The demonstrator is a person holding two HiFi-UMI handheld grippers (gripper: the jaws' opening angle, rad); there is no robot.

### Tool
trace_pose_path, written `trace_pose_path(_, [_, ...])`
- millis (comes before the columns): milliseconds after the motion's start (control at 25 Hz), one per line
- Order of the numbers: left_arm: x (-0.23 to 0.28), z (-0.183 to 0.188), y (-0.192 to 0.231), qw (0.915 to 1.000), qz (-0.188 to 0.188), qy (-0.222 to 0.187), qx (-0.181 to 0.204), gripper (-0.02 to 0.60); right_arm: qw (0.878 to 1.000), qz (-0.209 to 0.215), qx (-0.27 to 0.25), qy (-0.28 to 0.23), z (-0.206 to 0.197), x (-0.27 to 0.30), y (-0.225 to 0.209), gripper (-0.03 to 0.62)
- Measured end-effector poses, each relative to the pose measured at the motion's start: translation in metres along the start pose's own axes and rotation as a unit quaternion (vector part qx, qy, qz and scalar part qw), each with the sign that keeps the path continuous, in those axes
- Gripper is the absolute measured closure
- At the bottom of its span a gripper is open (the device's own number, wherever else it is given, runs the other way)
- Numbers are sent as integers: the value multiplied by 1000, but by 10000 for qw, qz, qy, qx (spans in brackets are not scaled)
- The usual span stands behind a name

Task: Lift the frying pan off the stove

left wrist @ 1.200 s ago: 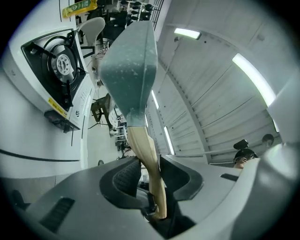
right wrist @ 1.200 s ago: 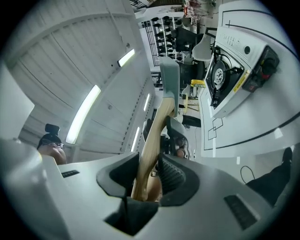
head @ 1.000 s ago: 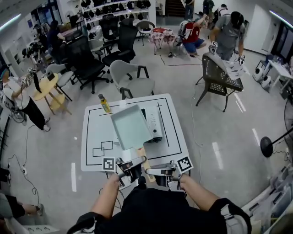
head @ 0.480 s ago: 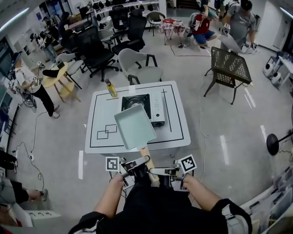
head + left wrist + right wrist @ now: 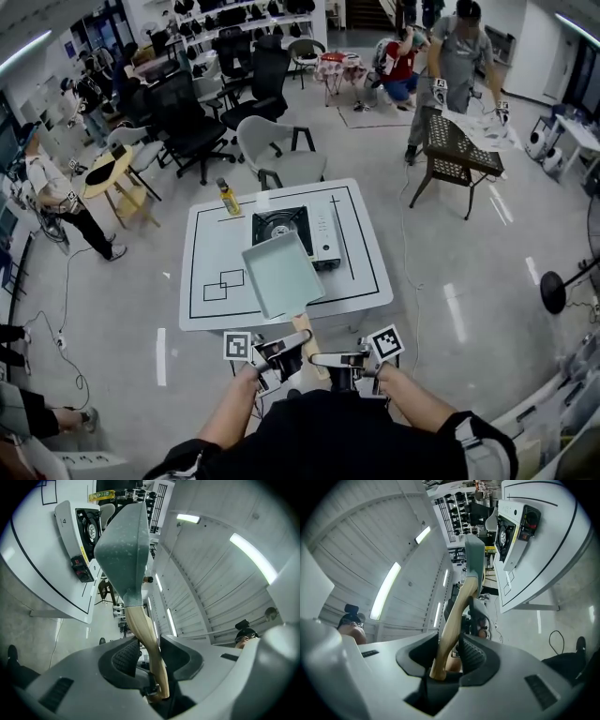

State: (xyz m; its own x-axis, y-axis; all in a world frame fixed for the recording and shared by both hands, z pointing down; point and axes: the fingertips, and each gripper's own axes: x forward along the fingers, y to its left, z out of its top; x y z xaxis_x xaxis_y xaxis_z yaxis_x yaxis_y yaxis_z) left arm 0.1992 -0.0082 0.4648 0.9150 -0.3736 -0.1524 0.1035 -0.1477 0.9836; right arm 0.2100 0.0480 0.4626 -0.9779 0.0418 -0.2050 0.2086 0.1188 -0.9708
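Left gripper [image 5: 149, 651] clamps the handle [image 5: 307, 337] of the pan [image 5: 281, 274]; right gripper [image 5: 450, 651] seems to pinch it too. Pan hangs clear of the stove [image 5: 298, 230], over the table [image 5: 211, 253] edge: the lift looks done.

With arms forward, left gripper [image 5: 289, 345] and right gripper [image 5: 328, 357] clamp jaws on the handle [image 5: 140, 630].

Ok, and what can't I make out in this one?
Head view: the pan covers the stove's near-left corner.
Head view: the bottle's label is too small to read.
Head view: the handle's end is hidden between the left gripper and right gripper.
Both gripper views: the pan's inside faces away; only its underside shows.
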Motion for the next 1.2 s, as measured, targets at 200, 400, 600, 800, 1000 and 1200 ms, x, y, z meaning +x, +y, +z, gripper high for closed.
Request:
trace_pose_path(200, [-14, 12, -5, 9999, -41, 143, 1, 445, 9998, 84, -37, -168, 6, 19, -2, 448])
trace_pose_path(400, [-19, 15, -11, 9998, -200, 91, -18, 443, 9997, 25, -55, -238, 6, 27, 1, 447])
trace_pose_path(600, [-21, 17, -16, 9997, -202, 157, 11, 442, 9997, 21, -101, -238, 7, 32, 5, 445])
trace_pose_path(800, [-24, 15, -16, 9997, -190, 170, 5, 440, 9996, 36, -66, -257, 4, 35, 6, 445])
trace_pose_path(1000, [-24, 13, -19, 9996, -212, 178, -8, 440, 9996, 25, -99, -262, 3, 35, 9, 445])
trace_pose_path(1200, [-26, 12, -17, 9996, -213, 198, -31, 439, 9995, 41, -115, -279, 1, 36, 6, 441])
